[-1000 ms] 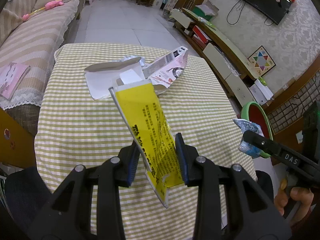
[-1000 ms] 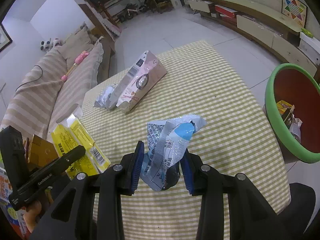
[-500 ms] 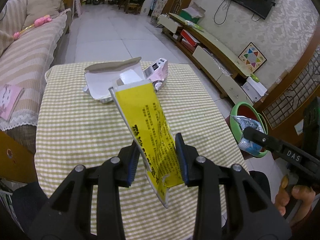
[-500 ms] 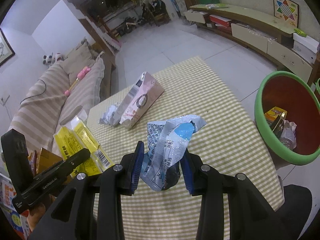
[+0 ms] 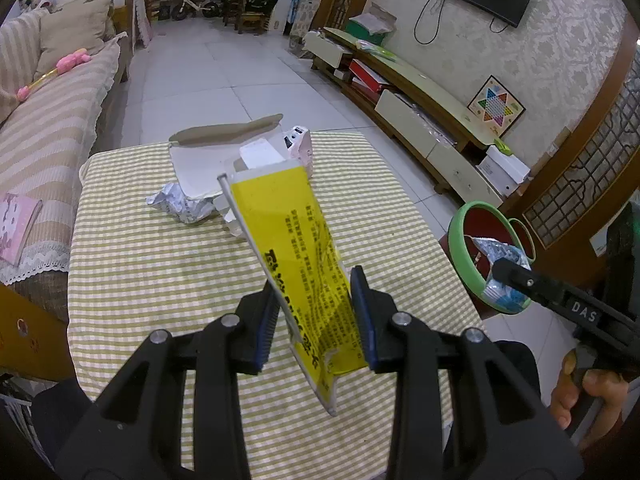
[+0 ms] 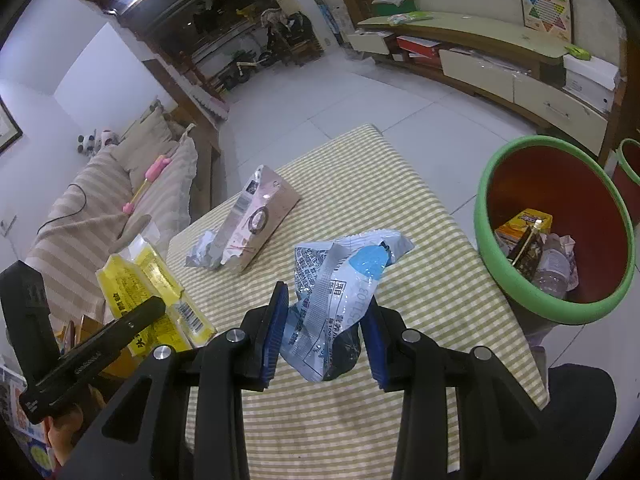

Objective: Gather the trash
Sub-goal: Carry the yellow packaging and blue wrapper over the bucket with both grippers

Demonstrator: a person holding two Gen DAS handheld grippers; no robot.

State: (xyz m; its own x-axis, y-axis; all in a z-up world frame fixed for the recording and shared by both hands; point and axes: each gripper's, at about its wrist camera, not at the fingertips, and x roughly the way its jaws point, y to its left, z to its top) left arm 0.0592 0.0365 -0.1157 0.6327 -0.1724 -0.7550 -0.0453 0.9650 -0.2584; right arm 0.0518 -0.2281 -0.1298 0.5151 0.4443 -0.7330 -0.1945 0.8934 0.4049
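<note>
My left gripper (image 5: 316,316) is shut on a flat yellow packet (image 5: 296,248) with black print, held up over the checked table (image 5: 160,272). The right gripper (image 6: 326,330) is shut on a crumpled silver-and-blue wrapper (image 6: 340,280), also lifted above the table. In the left wrist view that wrapper (image 5: 498,260) hangs in front of the green-rimmed red bin (image 5: 460,240). The bin (image 6: 484,200) stands on the floor off the table's right edge and holds several pieces of trash. The yellow packet (image 6: 148,276) shows at the left of the right wrist view.
On the far part of the table lie a pink carton (image 6: 260,220), a crumpled foil scrap (image 5: 176,204) and an opened white cardboard box (image 5: 200,164). A striped sofa (image 5: 48,120) runs along the left. A low TV cabinet (image 5: 420,112) lines the right wall. A hand (image 5: 588,392) grips the right tool.
Both grippers have risen and drawn back from the table with their items still held. The right gripper's wrapper now sits in front of the bin in the left wrist view.
</note>
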